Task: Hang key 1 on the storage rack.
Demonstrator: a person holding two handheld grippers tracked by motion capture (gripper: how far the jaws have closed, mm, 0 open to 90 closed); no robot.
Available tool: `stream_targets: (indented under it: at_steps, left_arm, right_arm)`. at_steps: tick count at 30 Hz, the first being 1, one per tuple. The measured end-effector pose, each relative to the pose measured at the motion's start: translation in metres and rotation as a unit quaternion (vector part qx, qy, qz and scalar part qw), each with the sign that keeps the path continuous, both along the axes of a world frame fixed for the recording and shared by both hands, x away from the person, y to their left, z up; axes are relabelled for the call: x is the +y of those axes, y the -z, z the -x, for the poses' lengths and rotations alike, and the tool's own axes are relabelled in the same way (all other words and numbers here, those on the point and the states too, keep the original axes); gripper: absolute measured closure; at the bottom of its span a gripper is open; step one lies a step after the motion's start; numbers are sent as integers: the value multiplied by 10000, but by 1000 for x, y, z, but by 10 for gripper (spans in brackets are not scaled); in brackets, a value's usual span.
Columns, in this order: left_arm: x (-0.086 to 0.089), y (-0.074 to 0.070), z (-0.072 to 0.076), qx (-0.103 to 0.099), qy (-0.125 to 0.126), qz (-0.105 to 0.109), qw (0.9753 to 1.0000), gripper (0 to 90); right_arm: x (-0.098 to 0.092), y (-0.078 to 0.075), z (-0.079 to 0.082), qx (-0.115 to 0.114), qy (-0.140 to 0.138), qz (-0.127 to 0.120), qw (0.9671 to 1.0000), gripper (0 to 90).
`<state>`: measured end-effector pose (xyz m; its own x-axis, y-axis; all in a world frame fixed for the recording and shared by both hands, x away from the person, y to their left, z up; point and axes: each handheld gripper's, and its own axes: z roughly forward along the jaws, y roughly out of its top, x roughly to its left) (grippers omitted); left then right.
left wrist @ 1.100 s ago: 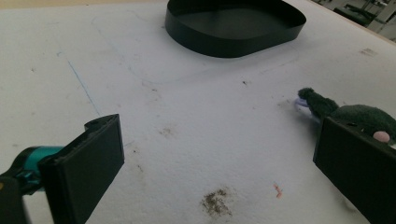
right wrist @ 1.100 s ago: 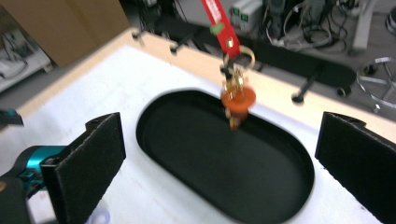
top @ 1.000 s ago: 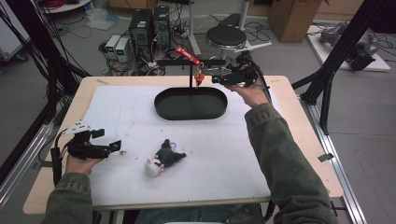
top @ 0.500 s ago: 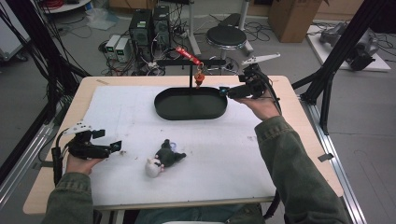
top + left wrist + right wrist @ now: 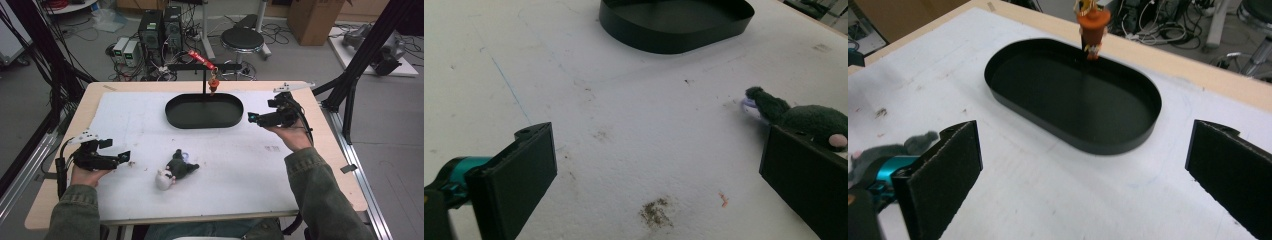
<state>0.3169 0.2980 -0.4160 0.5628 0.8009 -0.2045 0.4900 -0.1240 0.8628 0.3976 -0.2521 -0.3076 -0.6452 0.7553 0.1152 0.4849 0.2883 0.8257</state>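
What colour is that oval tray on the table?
The oval tray is plain black, inside and out. The right gripper view shows it best.

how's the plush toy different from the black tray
The plush toy is soft, dark green with a pale head, and lies on its side near the person's edge, close to the left gripper. The black tray is rigid, oval, far larger, and sits flat at the far side. Both rest on the white table cover, ungripped.
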Motion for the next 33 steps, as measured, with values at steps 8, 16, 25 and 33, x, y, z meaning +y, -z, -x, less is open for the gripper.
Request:
stream_targets:
  at_steps: [8, 16, 25, 33]
  left_arm:
    - [-1, 0, 0, 30, -4, 3, 10000, 23]
    - [0, 0, 0, 15, -6, -13, 10000, 23]
    - [0, 0, 0, 31, -7, -12, 10000, 23]
    - [0, -1, 1, 23, -40, -31, 10000, 23]
  right_arm:
    - [-19, 22, 15, -4, 145, -29, 9999, 6]
    - [-25, 31, 26, -101, 182, 34, 9998, 7]
    - [-35, 44, 37, -162, 214, 93, 9996, 6]
    - [-43, 56, 46, -178, 242, -6, 9995, 6]
